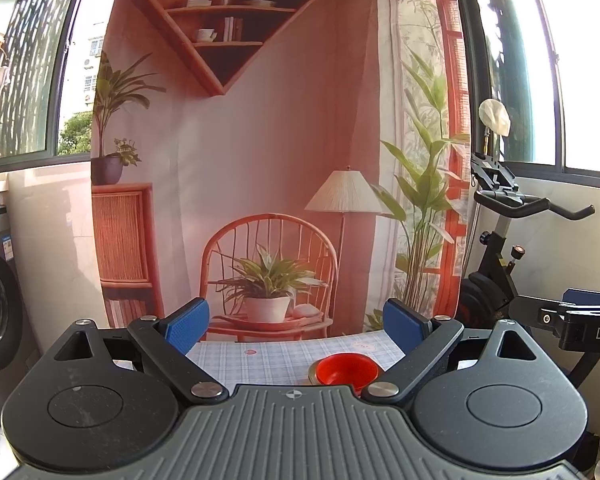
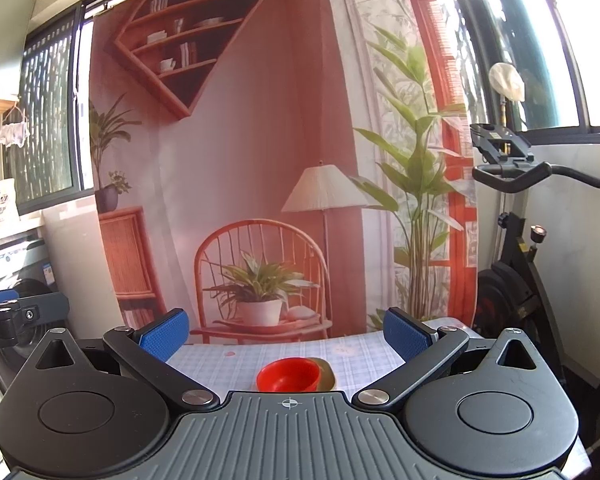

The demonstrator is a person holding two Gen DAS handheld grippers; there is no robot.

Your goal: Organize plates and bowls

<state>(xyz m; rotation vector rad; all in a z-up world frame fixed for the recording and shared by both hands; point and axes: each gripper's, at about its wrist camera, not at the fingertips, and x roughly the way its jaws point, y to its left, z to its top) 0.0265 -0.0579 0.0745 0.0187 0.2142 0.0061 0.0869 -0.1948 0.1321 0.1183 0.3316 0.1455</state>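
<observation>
On the table (image 2: 220, 364), red bowl (image 2: 288, 374) sits between spread tongs (image 2: 286, 334).

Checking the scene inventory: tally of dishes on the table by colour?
Red bowl: 1
Gold dish, mostly hidden behind the bowl: 1
Total: 2, on the checked tablecloth; nothing else shows past the gripper bodies.

Right hand-held gripper (image 2: 286, 330) spread wide, red bowl (image 2: 288, 374) touching gold plate (image 2: 327, 374), checked tablecloth (image 2: 220, 360)
</observation>
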